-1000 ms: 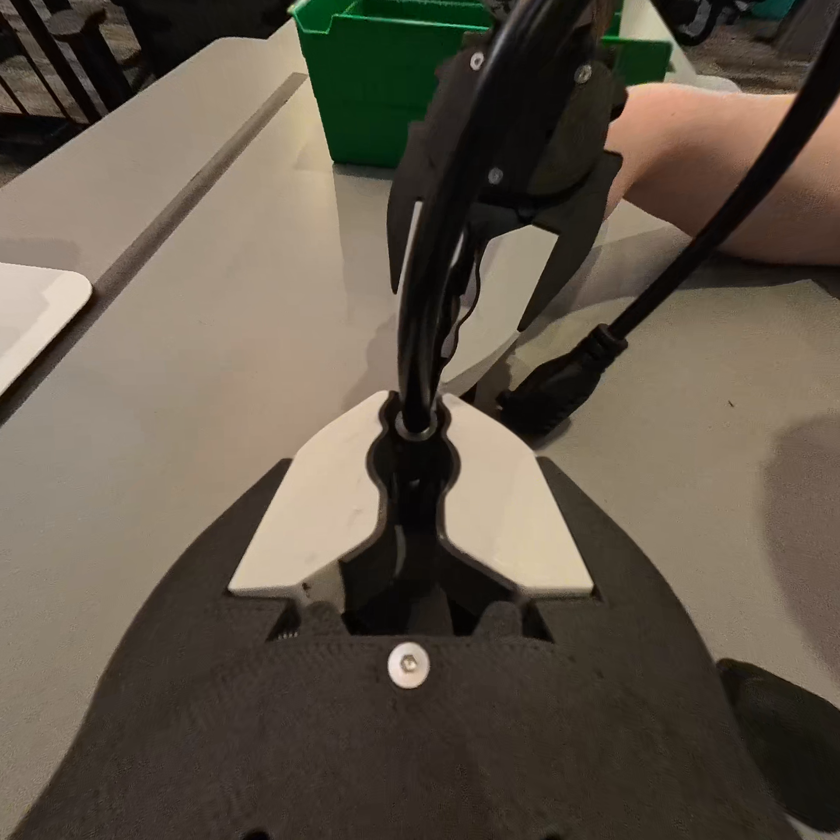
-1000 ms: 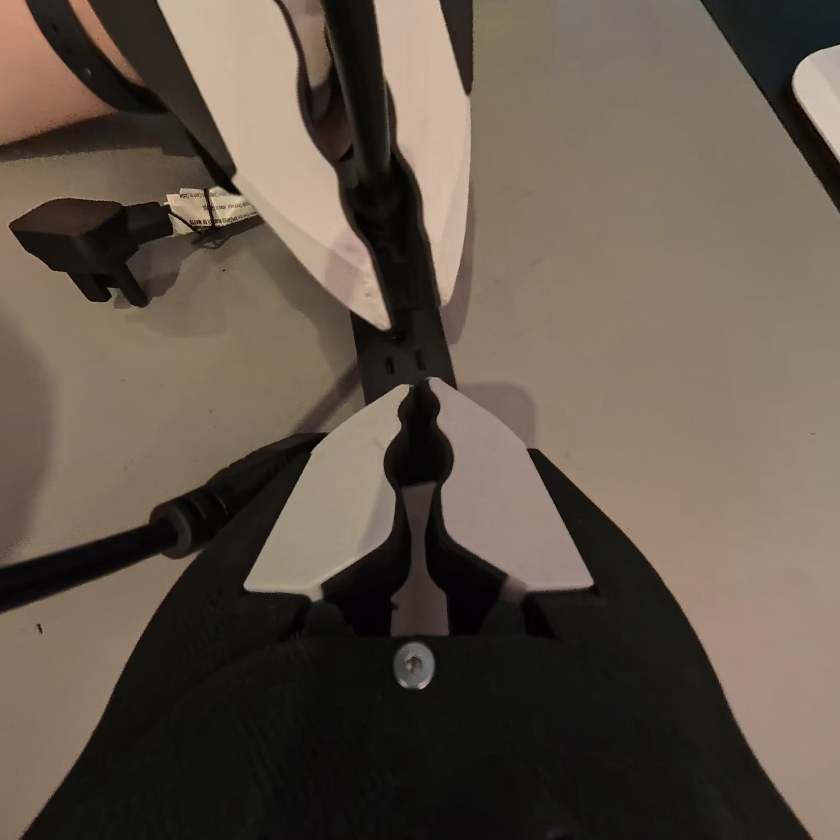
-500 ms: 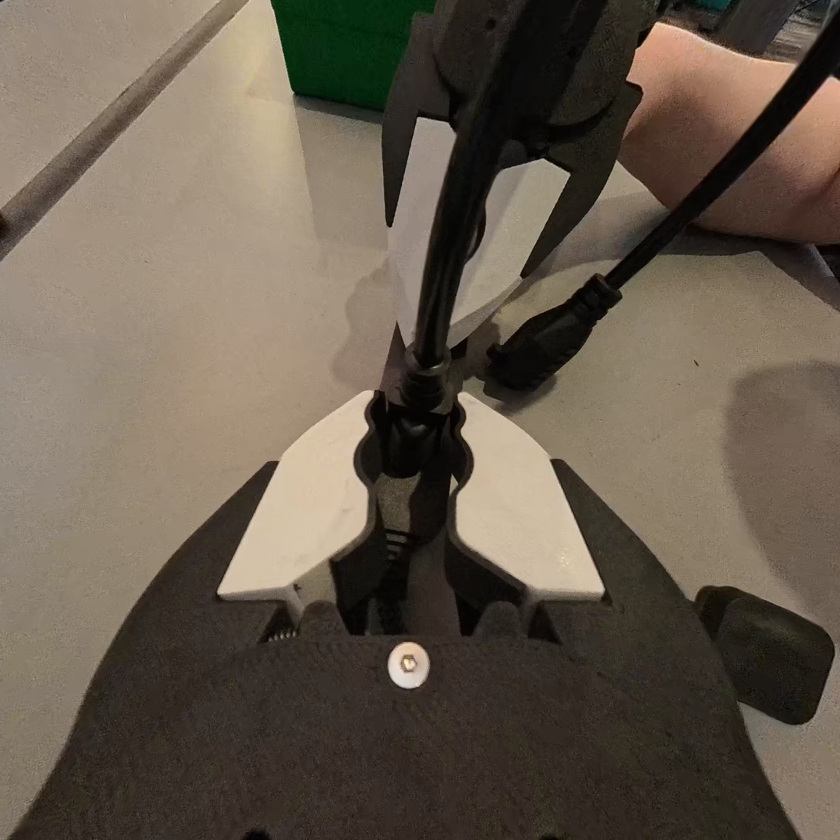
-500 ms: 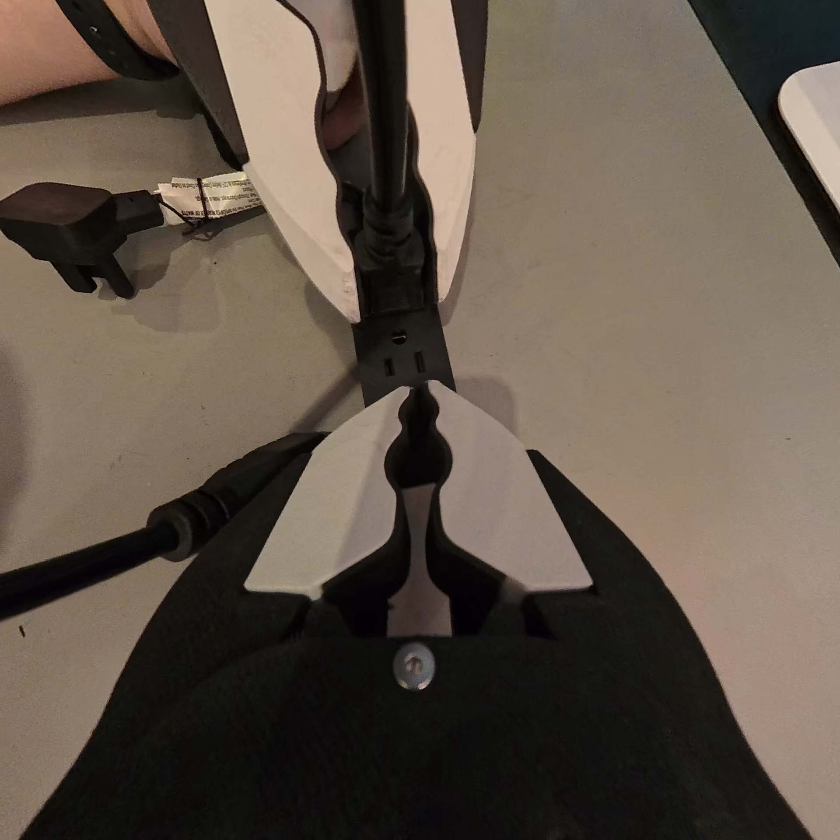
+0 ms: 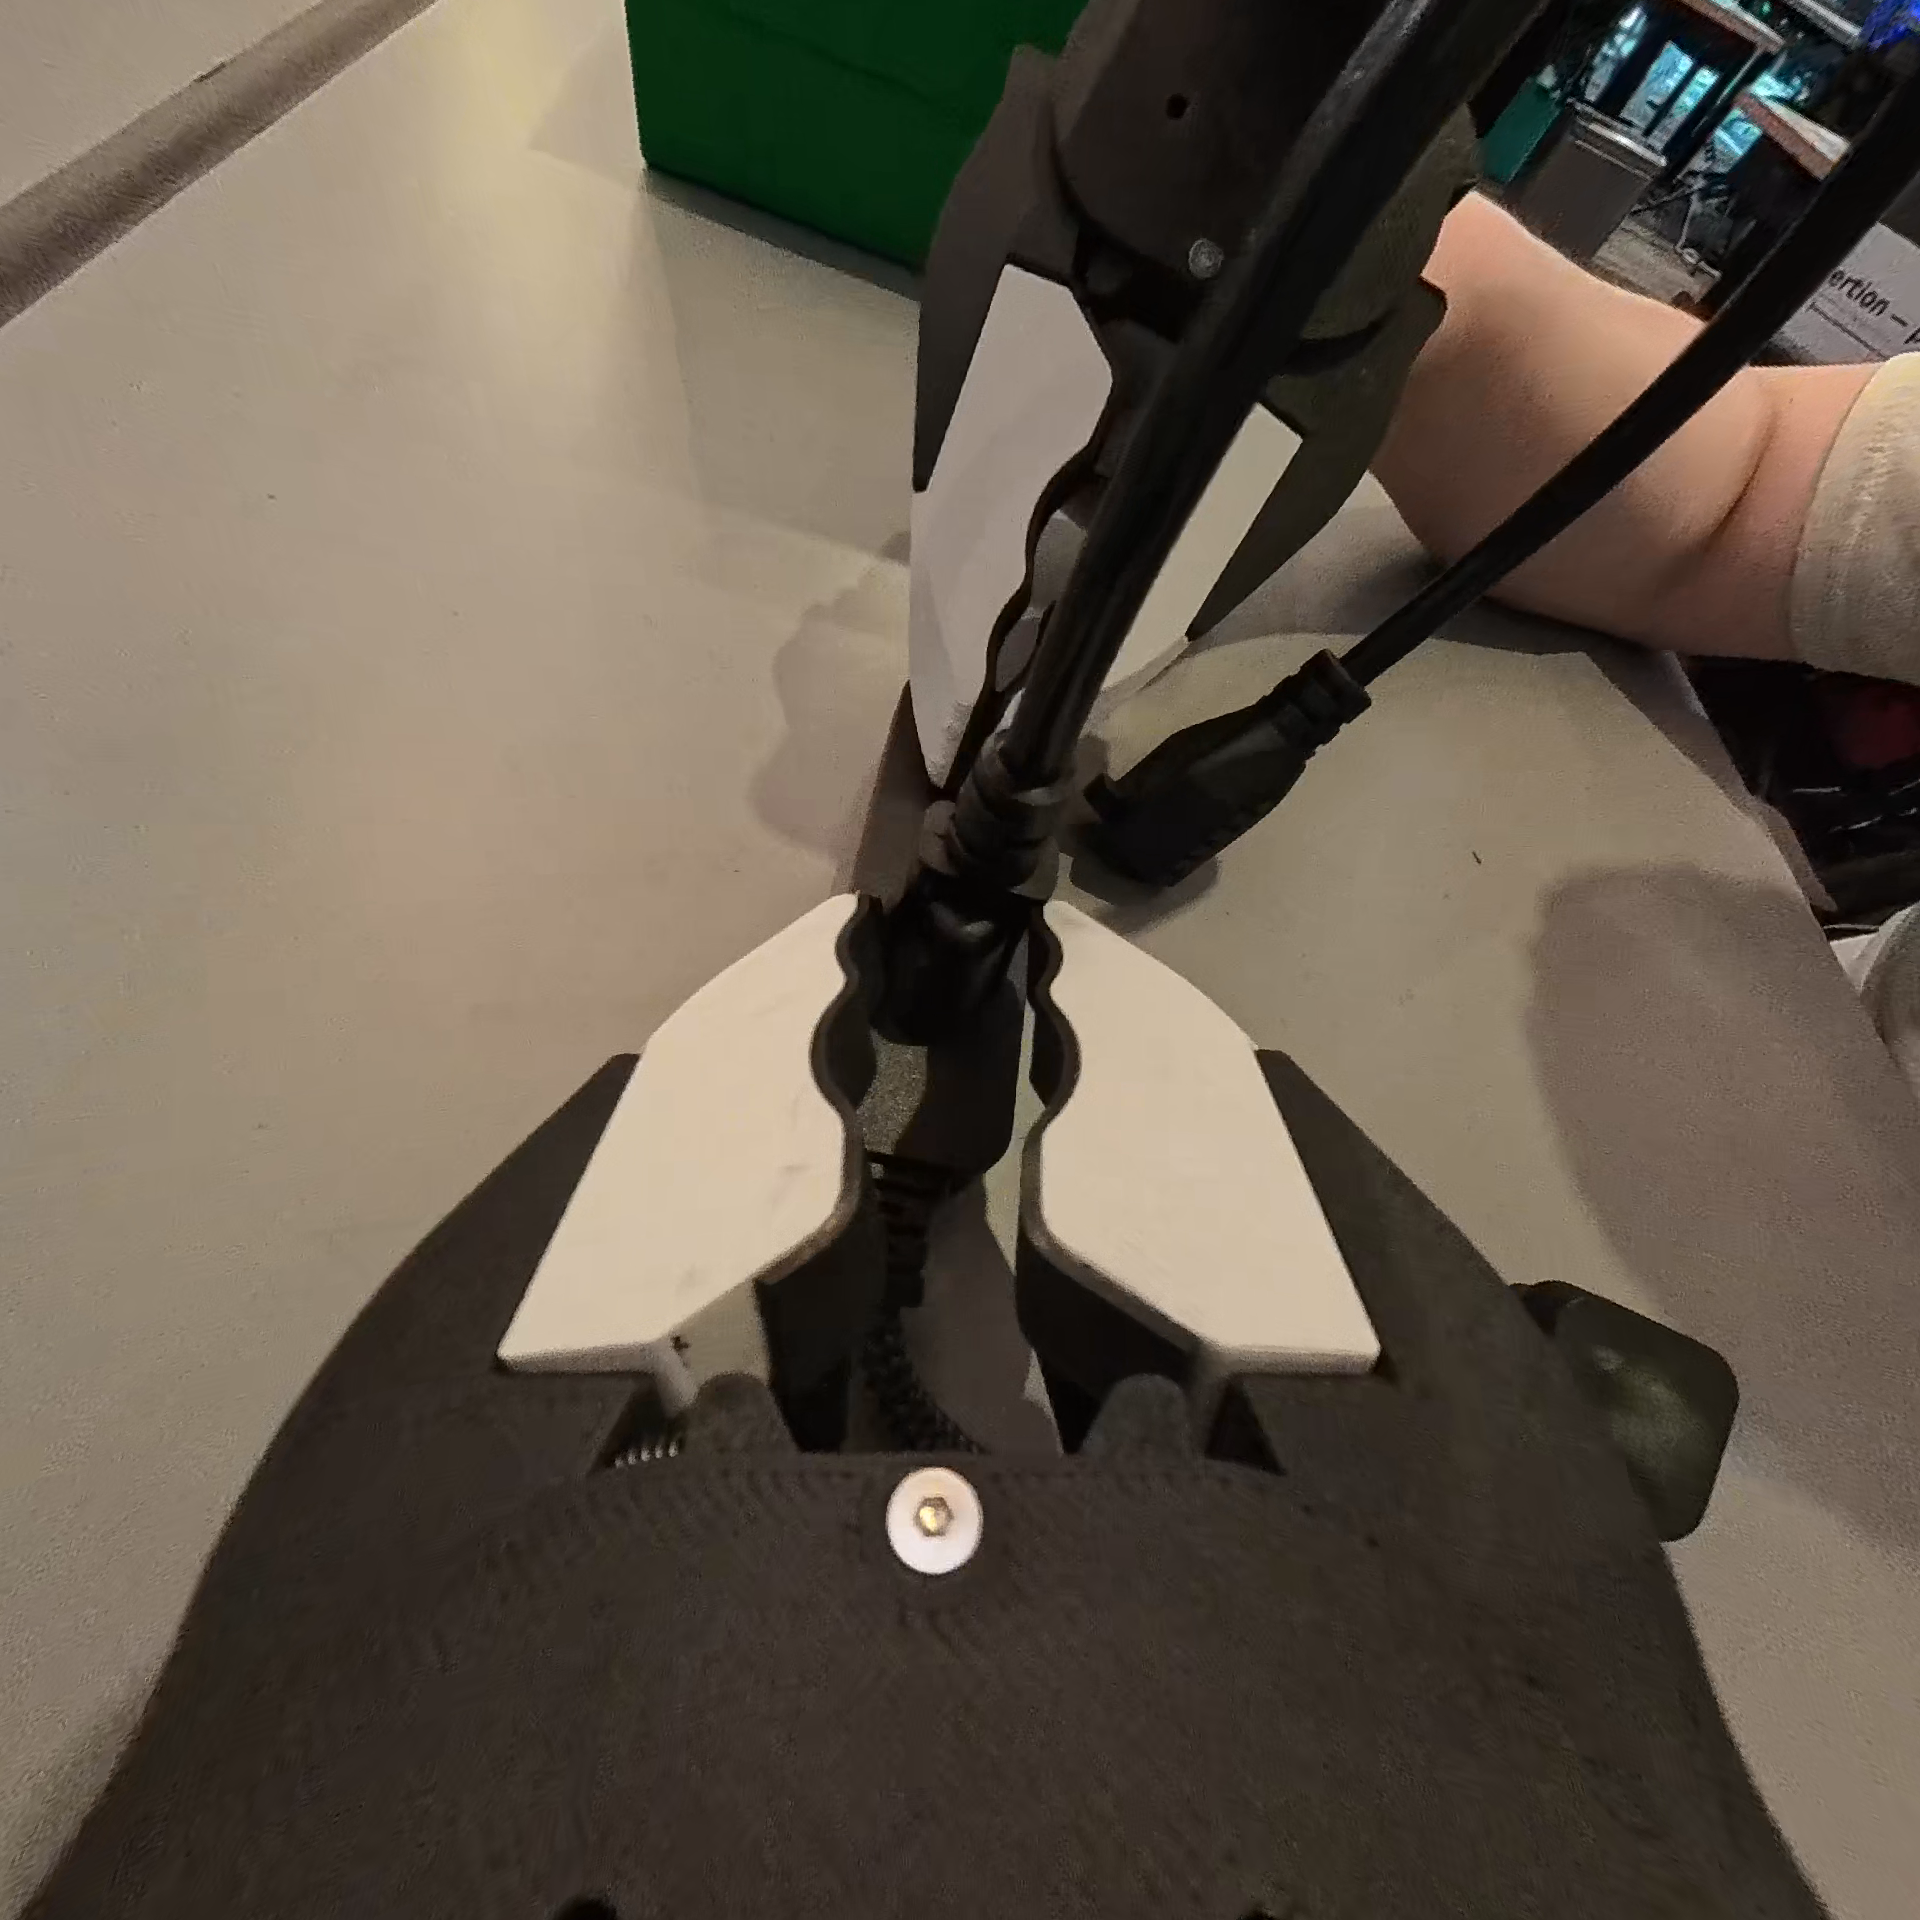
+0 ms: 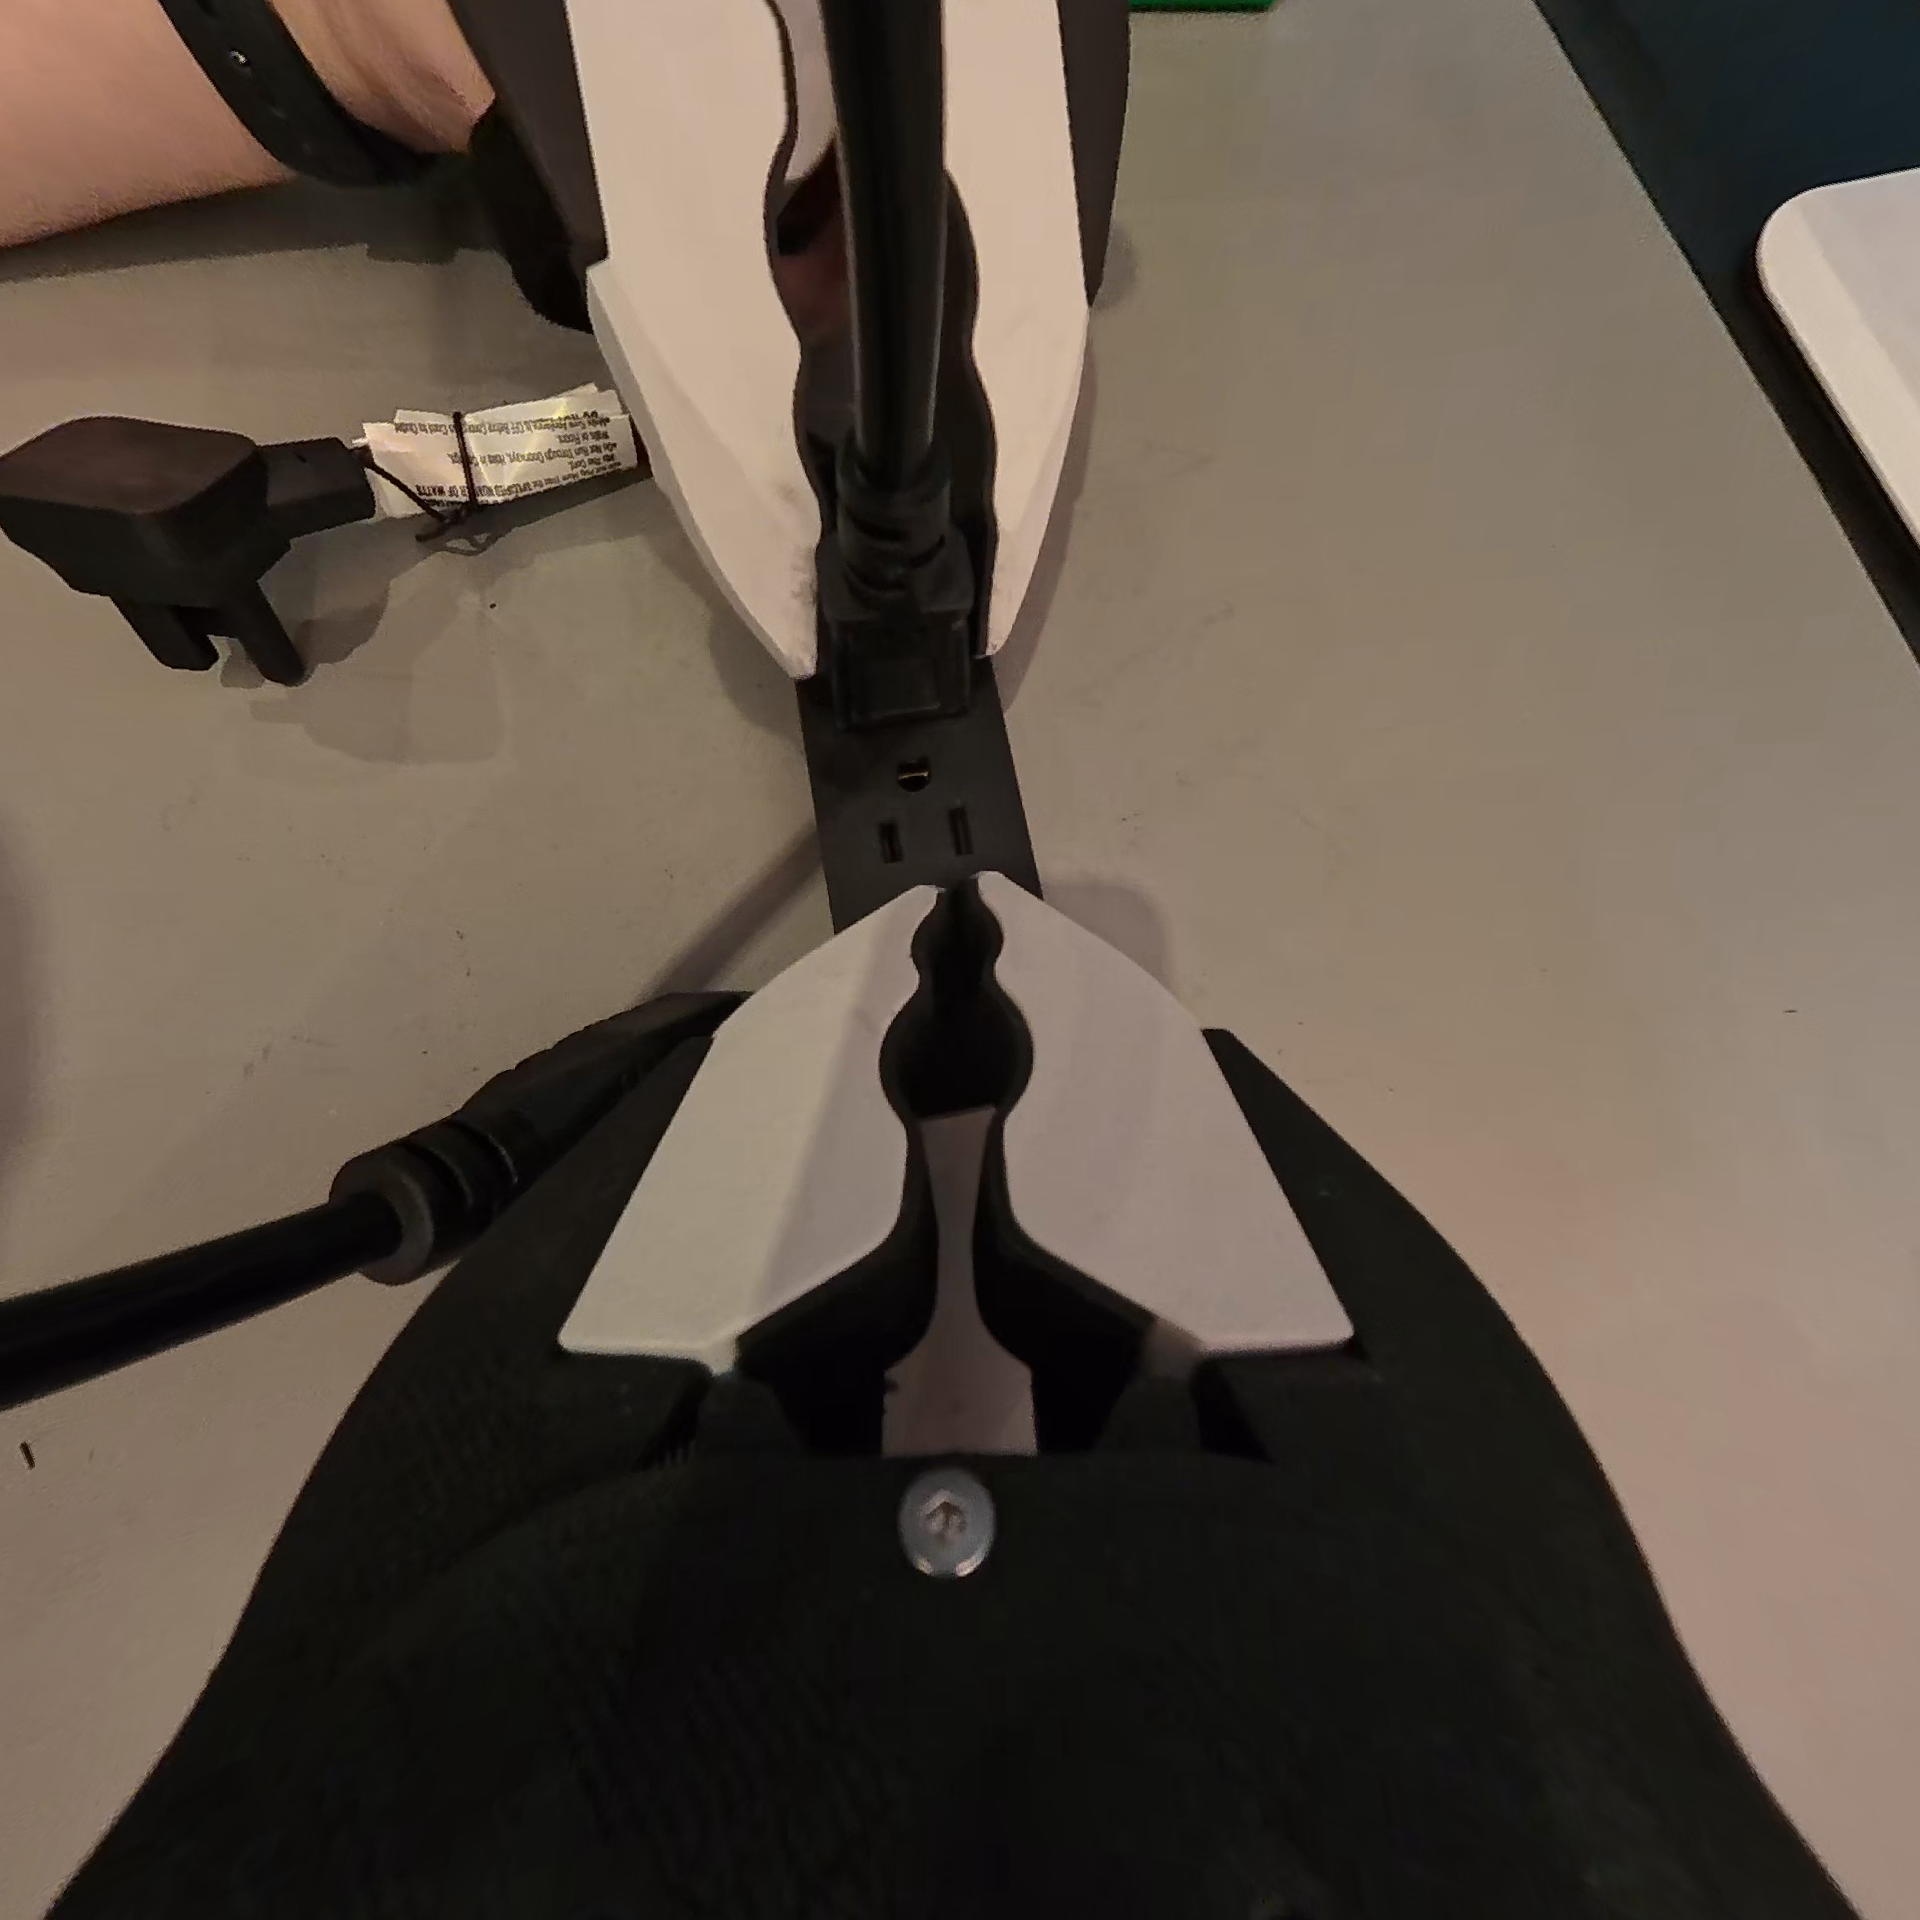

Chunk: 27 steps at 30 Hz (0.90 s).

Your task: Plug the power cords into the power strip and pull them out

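Observation:
My left gripper (image 5: 945, 914) is shut on a black plug (image 5: 935, 997), whose cord (image 5: 1143, 468) rises up and away. In the right wrist view the left gripper (image 6: 894, 655) holds that plug (image 6: 899, 665) down against the far socket of the black power strip (image 6: 997, 769). One socket nearer me is bare. My right gripper (image 6: 956, 888) is shut, its tips resting on the strip's near end. One of its white fingers (image 5: 966, 540) shows opposite in the left wrist view.
A second cord's black connector (image 6: 499, 1132) lies on the grey table (image 6: 1455, 831) left of my right gripper; it also shows in the left wrist view (image 5: 1216, 790). A flat black plug with a paper tag (image 6: 156, 530) lies farther left. Green bin (image 5: 810, 104). White slab (image 6: 1860, 343). A person's arm (image 5: 1610, 499).
My left gripper has come down with the plug, from above the strip to seated against its socket. My right gripper has stayed on the strip's end.

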Motion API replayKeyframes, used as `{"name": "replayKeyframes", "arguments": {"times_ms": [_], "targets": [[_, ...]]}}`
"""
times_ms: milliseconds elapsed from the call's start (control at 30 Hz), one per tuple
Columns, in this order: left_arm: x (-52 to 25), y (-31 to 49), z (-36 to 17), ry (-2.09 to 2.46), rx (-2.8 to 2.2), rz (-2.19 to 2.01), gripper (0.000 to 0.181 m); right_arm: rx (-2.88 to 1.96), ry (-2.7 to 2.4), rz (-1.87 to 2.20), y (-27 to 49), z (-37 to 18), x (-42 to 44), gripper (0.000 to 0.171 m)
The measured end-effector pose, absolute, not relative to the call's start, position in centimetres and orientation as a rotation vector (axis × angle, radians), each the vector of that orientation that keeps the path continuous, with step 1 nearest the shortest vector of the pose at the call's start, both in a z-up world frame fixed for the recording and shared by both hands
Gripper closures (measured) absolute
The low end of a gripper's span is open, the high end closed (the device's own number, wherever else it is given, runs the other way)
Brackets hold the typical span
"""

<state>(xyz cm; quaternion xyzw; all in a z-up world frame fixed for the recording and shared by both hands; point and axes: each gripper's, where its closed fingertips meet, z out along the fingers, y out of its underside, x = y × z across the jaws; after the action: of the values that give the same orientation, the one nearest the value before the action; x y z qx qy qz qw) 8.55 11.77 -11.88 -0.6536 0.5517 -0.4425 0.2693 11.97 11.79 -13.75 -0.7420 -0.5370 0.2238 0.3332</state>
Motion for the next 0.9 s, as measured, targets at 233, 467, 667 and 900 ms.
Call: {"name": "replayKeyframes", "arguments": {"times_ms": [233, 467, 667, 900], "targets": [[9.2, 12.0, -12.1, 1.465, -1.785, -1.152, 0.156, -1.940, -1.396, 0.567, 12.1, -13.8, 12.5, 0.163], [10.2, 11.9, -14.9, 1.604, -1.859, -0.860, 0.136, -1.934, -1.399, 0.569, 12.2, -13.8, 12.5, 0.163], [10.1, 11.8, -14.8, 1.626, -1.822, -0.850, 0.138, -1.927, -1.397, 0.601, 12.0, -13.7, 12.3, 0.163], [10.2, 11.9, -10.2, 1.428, -1.676, -1.161, 0.156, -1.926, -1.397, 0.604, 12.1, -13.7, 12.3, 0.163]]}}
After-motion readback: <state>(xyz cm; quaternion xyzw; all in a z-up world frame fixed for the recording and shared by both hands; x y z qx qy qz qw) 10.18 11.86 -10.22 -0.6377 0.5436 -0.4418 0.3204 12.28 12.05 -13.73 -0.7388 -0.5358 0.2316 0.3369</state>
